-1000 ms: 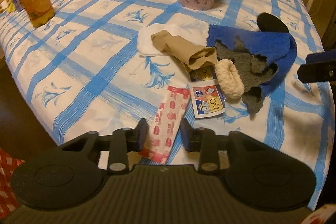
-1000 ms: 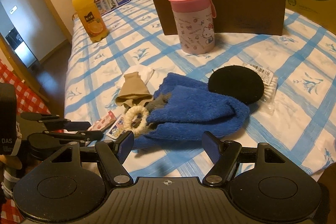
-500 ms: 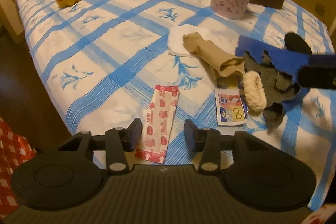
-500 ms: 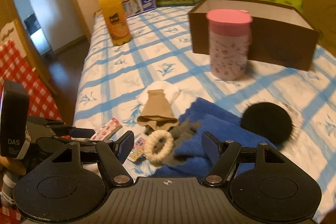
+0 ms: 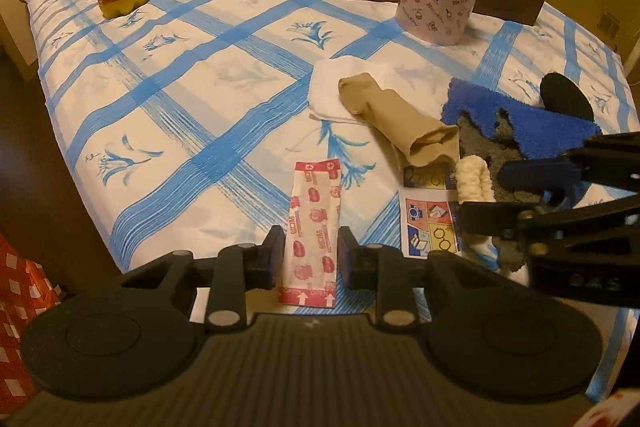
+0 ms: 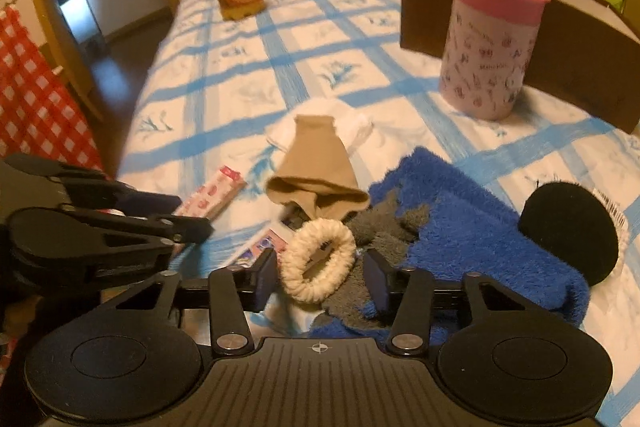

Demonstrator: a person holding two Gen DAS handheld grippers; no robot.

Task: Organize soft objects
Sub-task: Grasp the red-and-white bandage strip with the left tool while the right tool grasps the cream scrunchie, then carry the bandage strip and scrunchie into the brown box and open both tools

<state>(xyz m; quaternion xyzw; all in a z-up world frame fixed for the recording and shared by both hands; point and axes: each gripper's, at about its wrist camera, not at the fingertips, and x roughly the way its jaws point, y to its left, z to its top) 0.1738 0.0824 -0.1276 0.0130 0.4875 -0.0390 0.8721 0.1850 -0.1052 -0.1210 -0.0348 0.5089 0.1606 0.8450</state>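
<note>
In the left wrist view, the left gripper [image 5: 308,257] straddled the near end of a red-printed packet [image 5: 314,235] on the bedspread [image 5: 192,107], its jaws closing with the pads just beside the packet's edges, not visibly pressing. In the right wrist view, the right gripper [image 6: 320,277] hung over a cream scrunchie [image 6: 318,259] lying on a grey-and-blue towel [image 6: 472,227], jaws closing around it, not yet pinching.

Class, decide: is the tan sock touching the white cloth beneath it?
Touching. The left wrist view shows the tan sock with its far end lying directly on the white cloth, no gap between.
</note>
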